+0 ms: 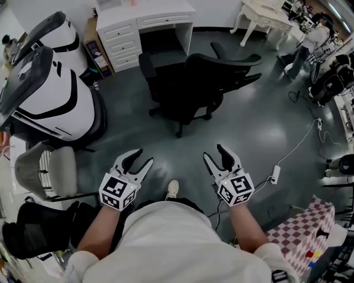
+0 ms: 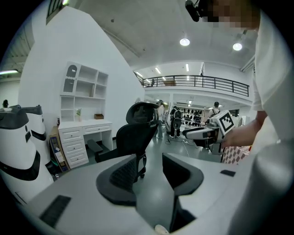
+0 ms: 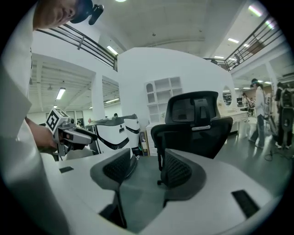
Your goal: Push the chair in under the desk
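Observation:
A black office chair stands on the grey floor in front of the white desk, its backrest toward me and its seat toward the desk's knee opening. Both grippers are held short of the chair, with bare floor between them and it. My left gripper is open and empty; its own view shows the chair and the desk beyond the jaws. My right gripper is also open and empty, and the chair's backrest rises just past its jaws.
Two large white pod-shaped machines stand at the left, with a grey chair nearer me. A cable and power strip lie on the floor at the right. Another white desk and a person are at the back right.

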Demonstrator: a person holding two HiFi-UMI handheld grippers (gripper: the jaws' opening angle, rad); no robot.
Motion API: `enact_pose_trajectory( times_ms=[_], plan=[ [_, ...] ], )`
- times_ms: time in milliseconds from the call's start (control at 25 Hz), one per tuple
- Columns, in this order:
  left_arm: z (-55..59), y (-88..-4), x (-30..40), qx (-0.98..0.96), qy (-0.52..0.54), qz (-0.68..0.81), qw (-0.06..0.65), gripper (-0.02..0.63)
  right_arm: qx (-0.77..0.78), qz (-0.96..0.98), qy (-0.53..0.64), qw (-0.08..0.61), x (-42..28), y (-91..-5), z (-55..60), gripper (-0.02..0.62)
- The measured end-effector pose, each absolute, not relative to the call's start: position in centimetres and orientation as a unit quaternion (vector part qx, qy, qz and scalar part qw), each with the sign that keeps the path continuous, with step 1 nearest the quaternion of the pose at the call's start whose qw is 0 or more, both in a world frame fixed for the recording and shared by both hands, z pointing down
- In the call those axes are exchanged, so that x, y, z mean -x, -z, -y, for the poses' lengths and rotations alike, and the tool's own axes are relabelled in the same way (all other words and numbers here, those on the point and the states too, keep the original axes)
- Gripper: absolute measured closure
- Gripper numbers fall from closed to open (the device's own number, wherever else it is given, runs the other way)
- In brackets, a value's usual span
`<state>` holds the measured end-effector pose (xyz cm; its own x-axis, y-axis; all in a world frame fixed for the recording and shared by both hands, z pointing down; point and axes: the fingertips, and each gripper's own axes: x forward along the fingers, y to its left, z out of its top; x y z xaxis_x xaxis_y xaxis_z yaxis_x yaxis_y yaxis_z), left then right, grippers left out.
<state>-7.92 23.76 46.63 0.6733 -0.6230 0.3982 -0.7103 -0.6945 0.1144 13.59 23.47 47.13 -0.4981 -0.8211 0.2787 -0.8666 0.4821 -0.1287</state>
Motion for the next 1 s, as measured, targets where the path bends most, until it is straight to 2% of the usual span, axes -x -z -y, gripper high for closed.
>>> enact_pose_trajectory(
  times_ms=[440, 1000],
  plan=[
    [-16.9, -46.4, 5.1, -0.91, -0.167, 0.358, 0.125, 0.426, -0.511, 0.843, -0.144, 0.089, -17.0, -48.3, -17.3, 0.374],
    [-5.8, -47.2, 5.4, -0.938, -0.163, 0.283, 0.115, 0.424, -0.584, 0.792, -0.137, 0.113, -18.6, -46.4, -9.1, 0.374]
  ],
)
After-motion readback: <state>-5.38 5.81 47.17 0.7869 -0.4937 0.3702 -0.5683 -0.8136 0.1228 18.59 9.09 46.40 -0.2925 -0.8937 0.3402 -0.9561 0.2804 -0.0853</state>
